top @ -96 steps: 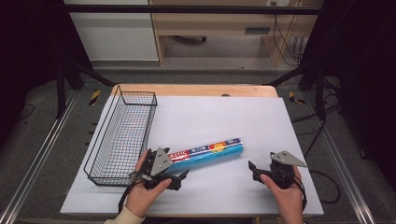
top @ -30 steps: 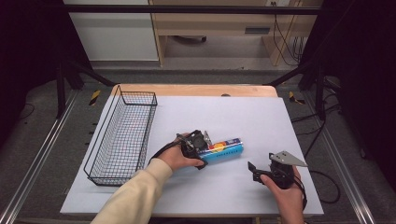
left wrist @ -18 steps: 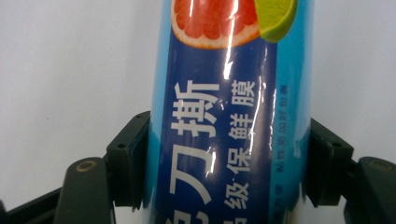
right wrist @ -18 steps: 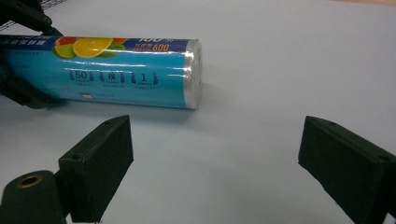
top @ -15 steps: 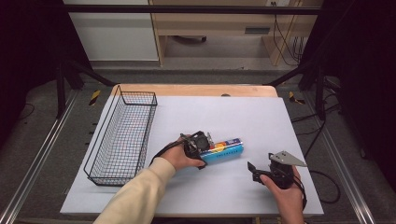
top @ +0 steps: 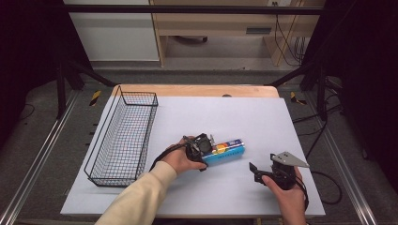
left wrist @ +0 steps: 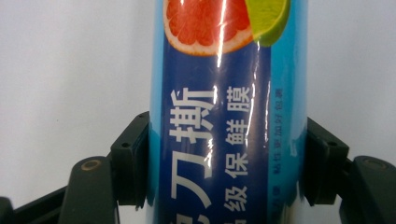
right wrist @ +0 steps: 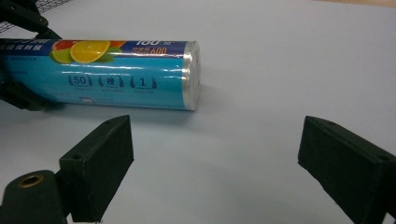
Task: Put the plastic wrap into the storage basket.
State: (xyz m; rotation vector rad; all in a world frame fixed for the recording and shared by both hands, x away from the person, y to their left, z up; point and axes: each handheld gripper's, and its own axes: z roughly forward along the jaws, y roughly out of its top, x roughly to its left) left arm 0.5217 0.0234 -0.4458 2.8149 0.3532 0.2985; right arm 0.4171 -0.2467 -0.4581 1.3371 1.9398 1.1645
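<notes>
- Near the middle of the tabletop (top: 291, 122), a little toward its near edge, lies the blue roll of cling film (top: 226, 151), on its side on the white sheet.
- Compared with a few seconds ago, the left hand (top: 180, 159) has left its place near the tabletop's near edge and reached forward, so that the left tongs (top: 206, 146) now sit over the roll's left end.
- Left tongs: their jaws have just been closing, with the roll between them. The left gripper view shows a black pad (left wrist: 135, 156) pressed against each flank of the wrapper (left wrist: 224, 140), so they are pinching the roll.
- The roll itself looks to lie where it did a moment ago; it rests on the sheet and is not lifted.
- Right tongs (top: 264, 172): spread wide and empty, resting near the tabletop's near right corner, in the same spot as before. The right gripper view looks between its two pads toward the roll's free right end (right wrist: 191, 74), which is well apart from them.
- The wire basket (top: 123, 136) stands empty along the tabletop's left edge, apart from the roll.
- My reading: the grasp is now made, so the roll is ready to be lifted, likely toward the basket. A hold near one end may let the long roll droop or swing.
</notes>
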